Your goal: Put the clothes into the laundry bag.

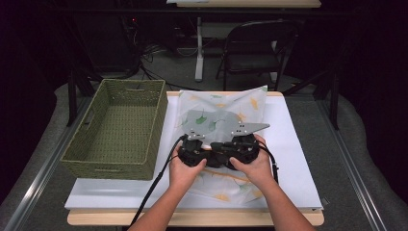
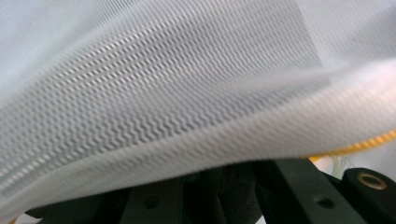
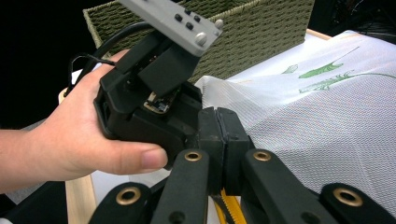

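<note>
Mid-fold on the leaf-print cloth (image 1: 226, 110): left gripper (image 1: 193, 150) and right gripper (image 1: 244, 146) both clamped on its edge; next, probably carrying it across evenly.

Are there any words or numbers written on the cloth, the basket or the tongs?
None: no words, numbers or signs can be read anywhere.
The cloth carries only green and yellow leaf prints.
The basket is plain green weave.
The left tongs and right tongs show screws and brass rings, no label.
</note>
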